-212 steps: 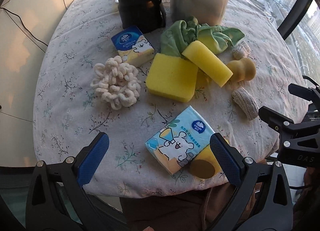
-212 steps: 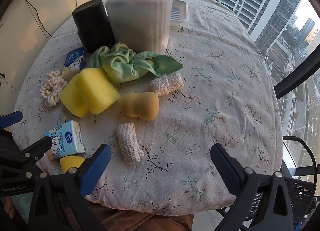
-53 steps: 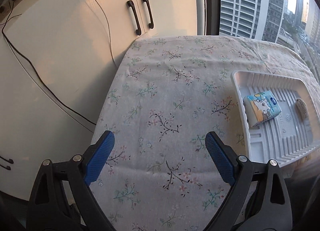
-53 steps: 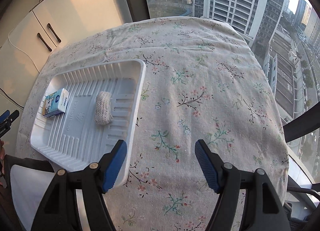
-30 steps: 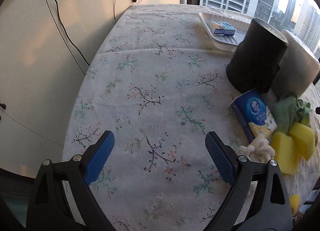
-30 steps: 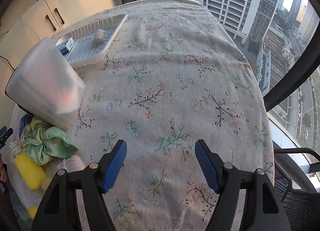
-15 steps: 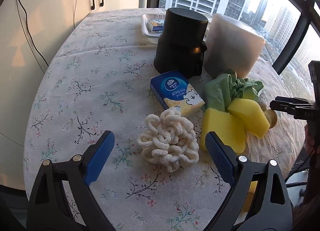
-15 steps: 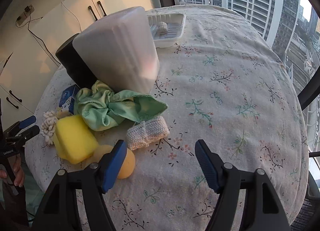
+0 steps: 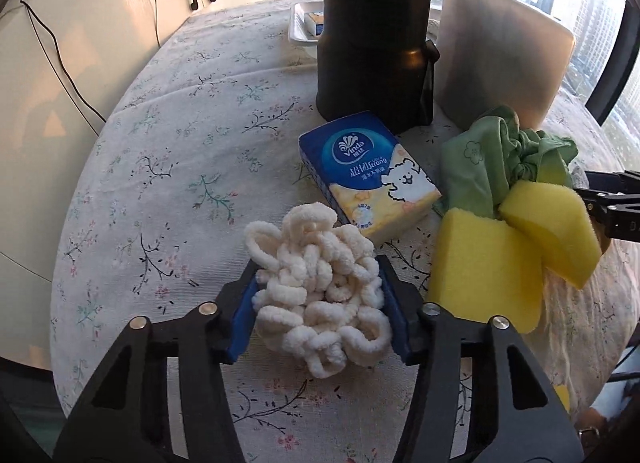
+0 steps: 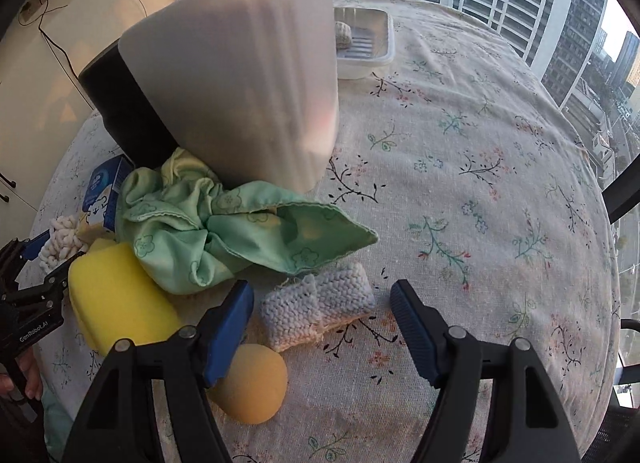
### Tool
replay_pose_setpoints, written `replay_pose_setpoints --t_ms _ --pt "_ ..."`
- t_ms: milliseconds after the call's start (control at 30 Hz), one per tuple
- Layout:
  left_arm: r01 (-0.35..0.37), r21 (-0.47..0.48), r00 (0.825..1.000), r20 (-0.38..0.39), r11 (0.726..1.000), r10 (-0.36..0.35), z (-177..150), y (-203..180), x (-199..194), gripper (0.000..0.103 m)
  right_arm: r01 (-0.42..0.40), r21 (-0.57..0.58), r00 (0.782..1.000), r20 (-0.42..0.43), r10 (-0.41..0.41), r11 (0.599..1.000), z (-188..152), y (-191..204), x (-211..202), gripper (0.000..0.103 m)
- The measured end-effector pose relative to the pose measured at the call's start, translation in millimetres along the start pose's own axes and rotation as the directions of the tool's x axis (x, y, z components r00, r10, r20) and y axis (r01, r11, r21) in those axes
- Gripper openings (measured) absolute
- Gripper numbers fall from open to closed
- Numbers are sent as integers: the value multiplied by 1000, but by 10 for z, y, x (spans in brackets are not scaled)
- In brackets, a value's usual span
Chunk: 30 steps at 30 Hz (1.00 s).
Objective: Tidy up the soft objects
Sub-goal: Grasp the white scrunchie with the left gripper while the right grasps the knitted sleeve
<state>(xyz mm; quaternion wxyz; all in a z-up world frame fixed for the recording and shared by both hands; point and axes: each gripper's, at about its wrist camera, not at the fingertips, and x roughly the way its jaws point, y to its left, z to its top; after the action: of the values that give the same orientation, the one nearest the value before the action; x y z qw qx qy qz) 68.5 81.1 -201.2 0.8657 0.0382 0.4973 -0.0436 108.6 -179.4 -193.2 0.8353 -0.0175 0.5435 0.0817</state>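
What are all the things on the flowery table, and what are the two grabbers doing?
Loopy yarn bundle: one, cream, between the left pads.
Tissue pack: one, blue, behind the bundle.
Sponges: two, yellow, touching.
Cloth: one, green, crumpled.
Knitted pad: one, whitish, between the right pads.
Round sponge: one, orange.
Containers: two, black and frosted.
Tray: one, white, far end.
Left gripper: just closing onto the bundle.
Right gripper: open.

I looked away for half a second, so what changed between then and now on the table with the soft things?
The left gripper came down over the white looped yarn bundle; its fingers have just been closing and now press its sides. The right gripper moved over the grey knitted pad, fingers open on either side. The tissue pack, yellow sponges, green cloth and containers stayed put.
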Motion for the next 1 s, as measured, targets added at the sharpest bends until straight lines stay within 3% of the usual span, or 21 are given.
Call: replay_pose_setpoints --t_ms 33,100,167,433,733,1000 --pt "7 -7 1000 -4 1000 -7 1 -2 4 46 12 -4 1000 0 -12 1000 -6 15 -3 70" --pt "12 -21 1000 -9 1000 -12 2 3 4 43 13 -9 1000 5 -13 1000 -8 29 -21 57" --pt "31 -38 1000 -2 999 -31 0 20 -14 33 9 1 1000 -2 -9 1000 -12 23 -23 57" --pt "73 -100 996 58 992 -67 17 156 -216 26 -30 40 1000 11 29 999 -97 -20 -283 56" --pt "15 -127 996 92 992 -3 116 352 -355 26 -2 67 999 48 -1 998 -33 -193 -501 56" --pt "-41 -179 996 70 983 54 319 685 -195 26 52 94 998 34 -55 994 134 -477 -368 56"
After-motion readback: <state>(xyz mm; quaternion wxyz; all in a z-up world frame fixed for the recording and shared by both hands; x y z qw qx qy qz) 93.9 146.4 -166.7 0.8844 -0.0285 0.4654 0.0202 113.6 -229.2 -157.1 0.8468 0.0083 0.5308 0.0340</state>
